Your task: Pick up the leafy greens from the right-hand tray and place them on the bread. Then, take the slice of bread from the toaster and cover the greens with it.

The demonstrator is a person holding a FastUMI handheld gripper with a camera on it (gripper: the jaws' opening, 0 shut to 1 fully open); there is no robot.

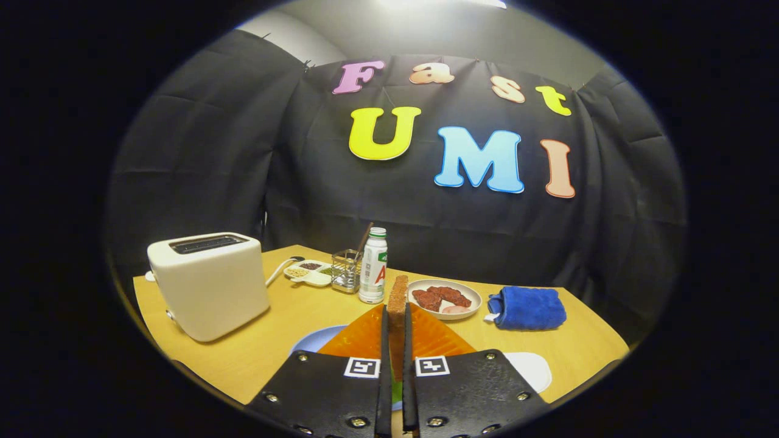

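My gripper (396,316) is shut on a slice of brown bread (398,296), which stands on edge between the two fingers and sticks out past their tips. A bit of green (397,392) shows low down in the gap between the fingers, over a pale blue plate (311,340); I cannot tell what lies under it. The white toaster (207,283) stands off to the left of the fingers on the wooden table (286,322), and its top slots look dark.
Beyond the fingers stand a white bottle (372,267), a wire holder (347,271) and a small divided dish (307,272). A plate of red meat (444,298) and a folded blue towel (528,308) lie right. A white plate (530,368) sits by the right finger.
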